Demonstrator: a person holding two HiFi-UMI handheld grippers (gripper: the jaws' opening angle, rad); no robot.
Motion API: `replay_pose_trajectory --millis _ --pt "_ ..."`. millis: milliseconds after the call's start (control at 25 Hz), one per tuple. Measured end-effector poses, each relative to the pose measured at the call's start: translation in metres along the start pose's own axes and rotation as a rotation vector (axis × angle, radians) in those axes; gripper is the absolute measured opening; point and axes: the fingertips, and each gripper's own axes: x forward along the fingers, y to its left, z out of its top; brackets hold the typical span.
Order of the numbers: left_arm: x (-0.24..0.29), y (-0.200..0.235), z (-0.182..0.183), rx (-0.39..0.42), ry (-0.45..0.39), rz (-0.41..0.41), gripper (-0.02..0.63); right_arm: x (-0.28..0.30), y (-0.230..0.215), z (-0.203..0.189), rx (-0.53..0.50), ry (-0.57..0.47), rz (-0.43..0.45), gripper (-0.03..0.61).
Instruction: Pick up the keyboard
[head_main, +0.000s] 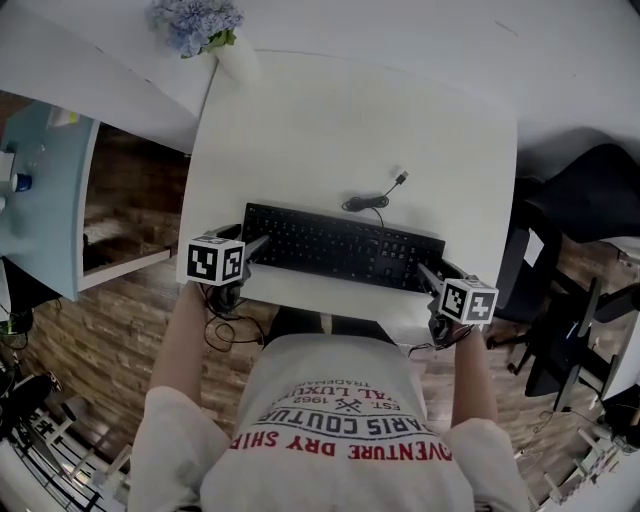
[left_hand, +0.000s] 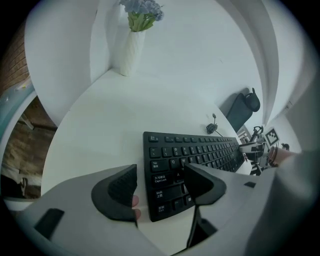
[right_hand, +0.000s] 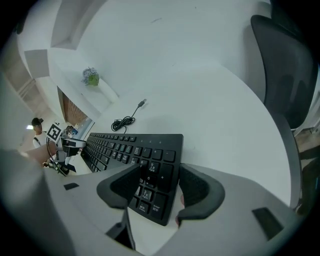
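Note:
A black keyboard (head_main: 340, 248) lies flat near the front edge of the white table (head_main: 350, 120), its coiled cable (head_main: 370, 203) trailing behind it. My left gripper (head_main: 252, 246) is at the keyboard's left end. In the left gripper view it (left_hand: 160, 187) is open, one jaw just outside the keyboard's (left_hand: 200, 152) left edge and the other over the keys. My right gripper (head_main: 430, 276) is at the right end. In the right gripper view it (right_hand: 161, 182) is open too, straddling the number-pad corner of the keyboard (right_hand: 130, 145) without clamping it.
A white vase of pale blue flowers (head_main: 215, 35) stands at the table's far left corner. A black office chair (head_main: 590, 190) is beside the table on the right. A light blue desk (head_main: 40, 190) stands to the left, across a strip of wooden floor.

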Motion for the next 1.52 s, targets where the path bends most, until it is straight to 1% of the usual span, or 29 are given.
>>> replay_pose_trajectory --millis 80,160,200,240,400,520,680,920,1000,1120,1240,1520 --pt "-0.001 0.000 0.000 0.013 0.004 -0.006 0.307 0.001 0.003 0.001 -0.013 -0.001 0.012 0.238" --pt "-0.001 -0.001 -0.001 0.017 0.003 -0.012 0.307 0.000 0.002 0.001 -0.016 -0.007 0.004 0.249" --pt "0.000 -0.003 -0.001 0.017 0.003 -0.020 0.290 0.000 0.002 0.001 -0.013 -0.012 -0.008 0.249" --pt "0.001 -0.005 0.000 0.014 0.005 -0.027 0.253 -0.001 0.002 0.002 -0.010 -0.021 -0.018 0.249" --pt "0.001 -0.005 0.002 0.012 0.028 -0.036 0.253 -0.001 0.004 0.005 -0.003 -0.052 -0.021 0.249" --pt "0.002 -0.007 0.001 0.012 0.019 -0.048 0.255 -0.004 0.002 0.006 -0.002 -0.044 -0.034 0.249" --pt "0.000 -0.006 0.002 0.002 0.011 -0.031 0.253 -0.004 0.003 0.007 -0.004 -0.033 -0.044 0.249" --pt "-0.001 -0.008 0.000 0.035 0.003 -0.029 0.253 -0.010 0.006 -0.004 0.005 -0.022 -0.065 0.247" --pt "-0.003 -0.008 -0.001 0.045 -0.005 -0.029 0.253 -0.014 0.008 -0.006 0.004 -0.036 -0.082 0.247" --pt "-0.006 -0.012 0.001 0.055 -0.029 -0.038 0.253 -0.024 0.010 0.000 -0.025 -0.070 -0.103 0.247" --pt "-0.014 -0.017 0.008 0.068 -0.072 -0.052 0.252 -0.035 0.011 0.012 -0.053 -0.093 -0.106 0.242" --pt "-0.039 -0.037 0.048 0.114 -0.191 -0.056 0.252 -0.068 0.016 0.048 -0.096 -0.198 -0.127 0.242"
